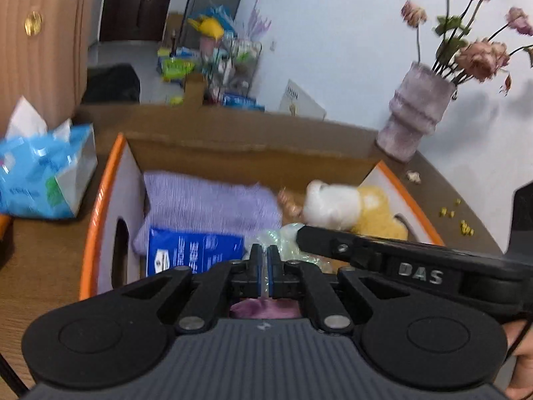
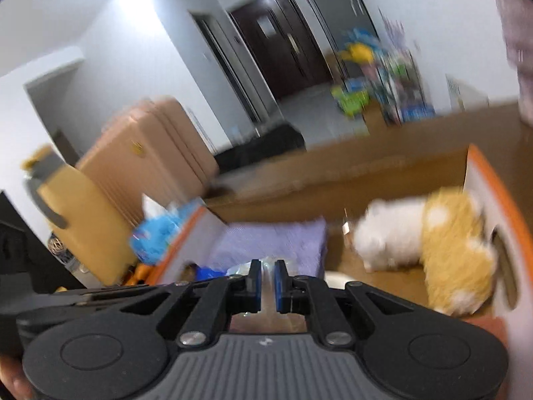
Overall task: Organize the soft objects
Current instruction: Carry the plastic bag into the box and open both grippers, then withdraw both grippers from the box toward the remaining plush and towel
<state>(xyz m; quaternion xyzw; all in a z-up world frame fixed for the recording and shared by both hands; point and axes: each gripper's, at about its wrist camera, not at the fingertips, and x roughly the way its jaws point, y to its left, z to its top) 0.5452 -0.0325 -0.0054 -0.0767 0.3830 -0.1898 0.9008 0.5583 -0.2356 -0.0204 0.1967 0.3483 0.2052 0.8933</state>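
Observation:
An open cardboard box with orange edges [image 1: 100, 200] [image 2: 493, 180] holds a folded lilac cloth [image 1: 206, 200] [image 2: 273, 243], a blue pack [image 1: 193, 253], a white and yellow plush toy [image 1: 346, 206] [image 2: 433, 243] and a clear plastic bag [image 1: 286, 243] [image 2: 243, 268]. My left gripper [image 1: 265, 266] is shut on the clear plastic bag over the box's near side. My right gripper [image 2: 267, 281] is nearly shut on the same bag; its arm [image 1: 399, 256] crosses the left wrist view from the right.
A blue tissue pack [image 1: 43, 173] [image 2: 156, 236] lies left of the box on the wooden table [image 1: 40, 266]. A vase of dried flowers [image 1: 416, 110] stands behind the box at the right. A tan suitcase [image 1: 40, 46] [image 2: 150, 153] stands far left.

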